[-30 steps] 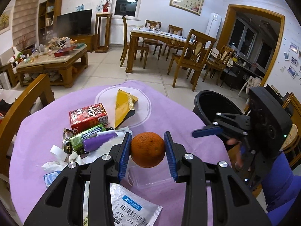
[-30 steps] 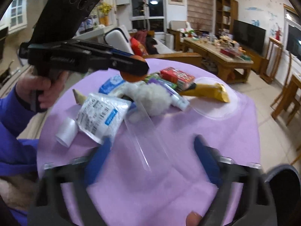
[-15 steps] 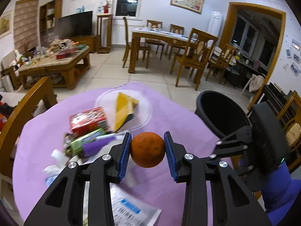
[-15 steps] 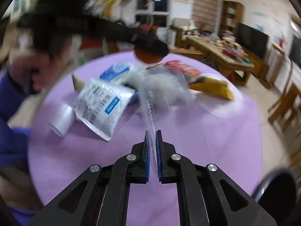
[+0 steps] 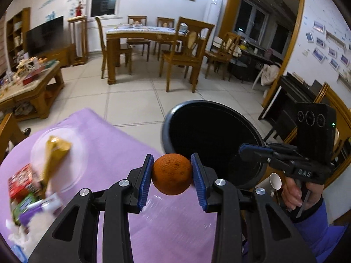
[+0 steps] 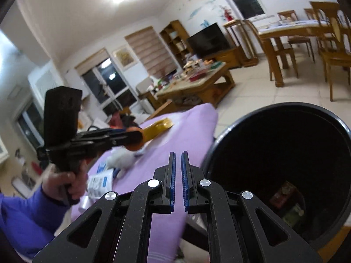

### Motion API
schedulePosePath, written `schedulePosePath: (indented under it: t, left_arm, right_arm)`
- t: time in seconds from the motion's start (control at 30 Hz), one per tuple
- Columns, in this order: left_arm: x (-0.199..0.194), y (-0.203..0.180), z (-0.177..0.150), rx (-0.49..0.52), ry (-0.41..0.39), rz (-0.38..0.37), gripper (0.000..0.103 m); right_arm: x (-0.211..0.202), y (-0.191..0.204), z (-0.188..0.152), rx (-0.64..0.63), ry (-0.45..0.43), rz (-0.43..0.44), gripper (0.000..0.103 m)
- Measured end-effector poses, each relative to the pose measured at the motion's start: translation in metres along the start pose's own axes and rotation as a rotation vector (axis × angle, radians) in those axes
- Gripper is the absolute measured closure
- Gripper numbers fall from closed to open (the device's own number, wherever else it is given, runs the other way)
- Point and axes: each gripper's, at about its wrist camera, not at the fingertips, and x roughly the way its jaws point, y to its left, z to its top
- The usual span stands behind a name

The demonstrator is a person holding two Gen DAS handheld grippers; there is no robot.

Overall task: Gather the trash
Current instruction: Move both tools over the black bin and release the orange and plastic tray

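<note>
Left claw [image 5: 171, 171] tilted down, clamping orange [image 5: 171, 173]

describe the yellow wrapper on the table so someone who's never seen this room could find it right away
Start at the round table under the purple cloth, beside the black bin. Near its far edge lies a clear round plate, and the yellow wrapper lies across it. It is the only mustard-gold, long folded packet there; the red box and green pack lie nearer the pile.

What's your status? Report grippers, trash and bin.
Left gripper shut on orange, near bin rim. Right gripper shut, whether on anything unclear, beside bin. Wrappers remain on table. Path clear.
</note>
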Motion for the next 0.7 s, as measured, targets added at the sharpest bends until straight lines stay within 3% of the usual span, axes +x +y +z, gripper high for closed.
schedulePosePath:
  t: [0.07,0.1,0.13,0.17,0.23,0.3,0.33,0.37,0.4,0.47,0.57,0.7]
  left_arm:
    - [0.006,-0.002,0.002,-0.01,-0.005,-0.008,0.067]
    - [0.007,0.0,0.003,-0.019,-0.011,-0.005,0.067]
    - [0.006,0.003,0.003,-0.031,-0.016,0.004,0.067]
    - [0.006,0.006,0.003,-0.044,-0.02,0.014,0.067]
    - [0.002,0.014,0.001,-0.072,-0.027,0.031,0.067]
    - [-0.004,0.021,-0.002,-0.087,-0.029,0.058,0.067]
    - [-0.006,0.022,-0.004,-0.09,-0.028,0.068,0.067]
    - [-0.008,0.025,-0.005,-0.094,-0.025,0.077,0.067]
    - [-0.01,0.027,-0.006,-0.096,-0.023,0.08,0.067]
    - [-0.014,0.032,-0.01,-0.103,-0.019,0.089,0.067]
    - [-0.019,0.037,-0.014,-0.114,-0.024,0.091,0.067]
    - [-0.017,0.036,-0.01,-0.12,-0.034,0.071,0.067]
  right_arm:
    - [0.003,0.004,-0.004,-0.019,0.019,0.01,0.081]
    - [0.009,0.008,-0.007,-0.032,0.033,0.007,0.042]
    - [0.018,0.013,-0.011,-0.037,0.055,0.019,0.014]
    - [0.033,0.021,-0.014,-0.043,0.102,0.067,0.013]
    - [0.056,0.037,-0.02,-0.088,0.164,0.098,0.013]
    - [0.082,0.06,-0.028,-0.181,0.225,0.075,0.014]
    - [0.092,0.069,-0.032,-0.226,0.251,0.056,0.022]
    - [0.101,0.077,-0.035,-0.266,0.277,0.031,0.036]
    - [0.11,0.084,-0.039,-0.305,0.301,-0.004,0.073]
    - [0.117,0.087,-0.04,-0.328,0.316,-0.018,0.088]
    - [0.115,0.089,-0.042,-0.307,0.315,0.012,0.09]
    - [0.088,0.08,-0.039,-0.217,0.226,0.048,0.09]
